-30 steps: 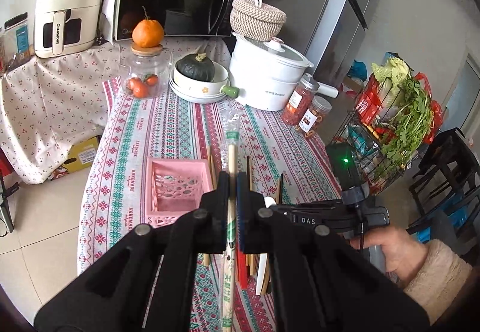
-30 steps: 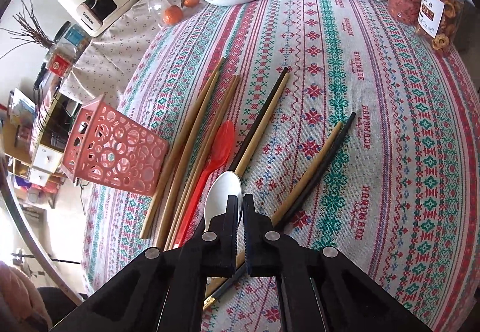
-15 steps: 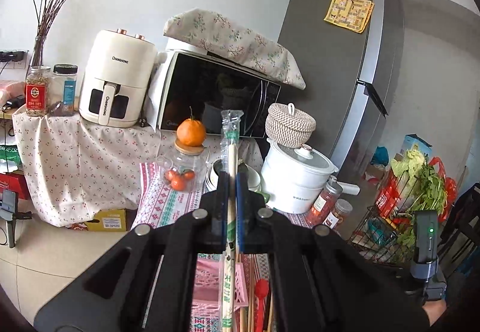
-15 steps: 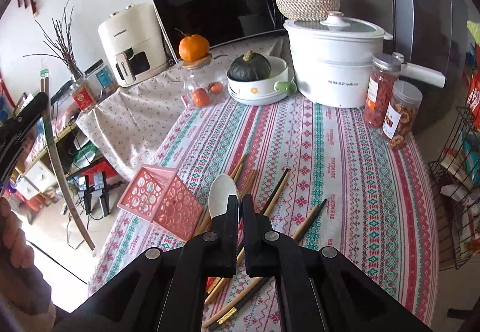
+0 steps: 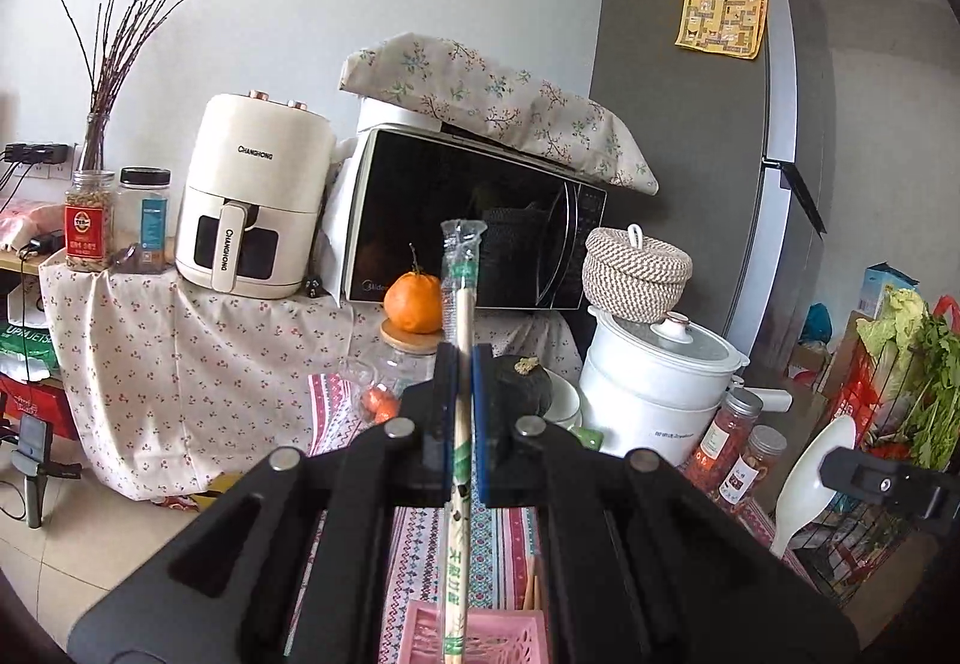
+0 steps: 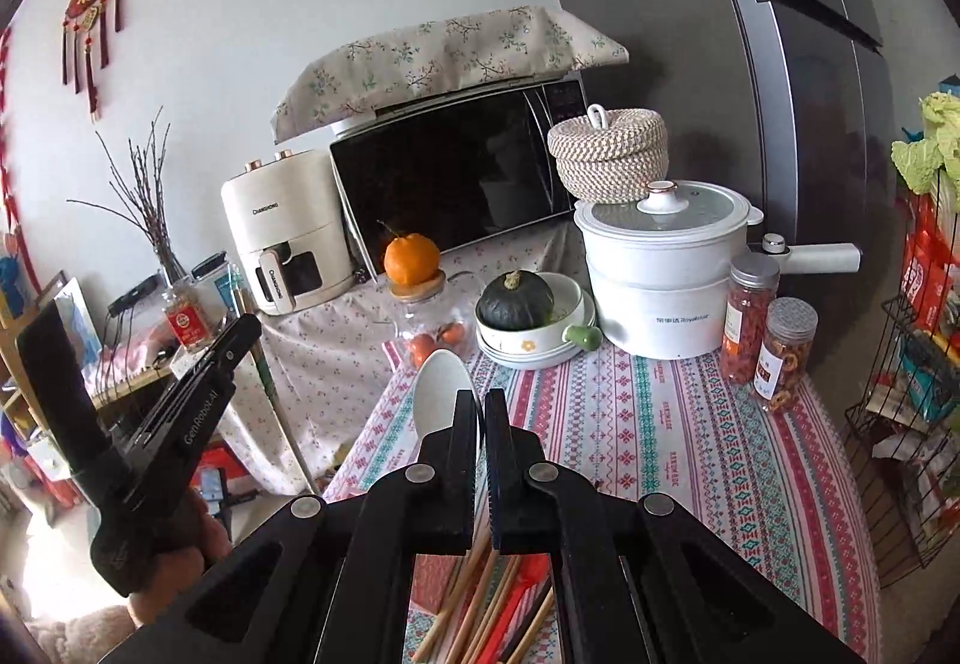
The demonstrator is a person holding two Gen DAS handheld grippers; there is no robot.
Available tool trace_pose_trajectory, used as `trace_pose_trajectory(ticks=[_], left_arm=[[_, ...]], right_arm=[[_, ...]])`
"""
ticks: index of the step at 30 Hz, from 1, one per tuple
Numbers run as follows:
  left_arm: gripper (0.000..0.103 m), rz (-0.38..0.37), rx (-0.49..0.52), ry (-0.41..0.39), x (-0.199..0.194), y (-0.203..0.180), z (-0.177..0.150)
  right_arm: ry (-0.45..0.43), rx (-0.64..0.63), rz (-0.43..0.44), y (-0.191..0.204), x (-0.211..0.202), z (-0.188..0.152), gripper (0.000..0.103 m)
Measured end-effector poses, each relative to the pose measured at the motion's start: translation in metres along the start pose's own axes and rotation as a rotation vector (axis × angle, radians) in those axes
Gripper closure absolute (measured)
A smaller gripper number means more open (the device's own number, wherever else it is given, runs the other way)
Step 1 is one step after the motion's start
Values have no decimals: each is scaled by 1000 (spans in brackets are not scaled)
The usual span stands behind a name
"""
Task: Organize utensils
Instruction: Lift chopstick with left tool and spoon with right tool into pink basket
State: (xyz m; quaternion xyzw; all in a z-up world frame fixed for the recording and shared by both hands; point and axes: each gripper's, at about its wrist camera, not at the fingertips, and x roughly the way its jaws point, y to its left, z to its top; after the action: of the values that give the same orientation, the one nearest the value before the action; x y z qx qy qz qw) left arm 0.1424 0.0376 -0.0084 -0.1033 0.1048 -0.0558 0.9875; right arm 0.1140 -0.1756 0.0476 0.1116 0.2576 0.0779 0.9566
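Observation:
My left gripper is shut on a pair of wrapped disposable chopsticks that stands nearly upright, raised above the table. Below it the pink basket shows at the bottom edge. My right gripper is shut on a white plastic spoon, bowl pointing up and away. The same spoon appears at the right of the left wrist view, and the left gripper with its chopsticks at the left of the right wrist view. Several wooden chopsticks and a red spoon lie under the right gripper.
At the table's far end stand a white electric pot, two spice jars, a bowl with a dark squash and a glass jar topped by an orange. Behind are a microwave, an air fryer and a fridge.
Both grippers have risen and tilted up from the table, so the views now face the appliances. The right gripper lifted the white spoon off the cloth; the left kept its chopsticks.

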Motion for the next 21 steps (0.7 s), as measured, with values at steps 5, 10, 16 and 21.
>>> trace_pose_trajectory(ticks=[5,10,16,21], left_arm=[[97,12,6,70,12,5,-10],[60,8,-39,182,14,15,-11],[30,45,-64,301,-8,29,-3],[19,93,-50,424,-22,46,-5]], right_arm=[[-34,22,4,4,9,-1,100],[-44,-2,2,14,20,-6,100],[-36,-34,1,26,34,-12,100],[-14,-91,-14,40,47,-19,99]])
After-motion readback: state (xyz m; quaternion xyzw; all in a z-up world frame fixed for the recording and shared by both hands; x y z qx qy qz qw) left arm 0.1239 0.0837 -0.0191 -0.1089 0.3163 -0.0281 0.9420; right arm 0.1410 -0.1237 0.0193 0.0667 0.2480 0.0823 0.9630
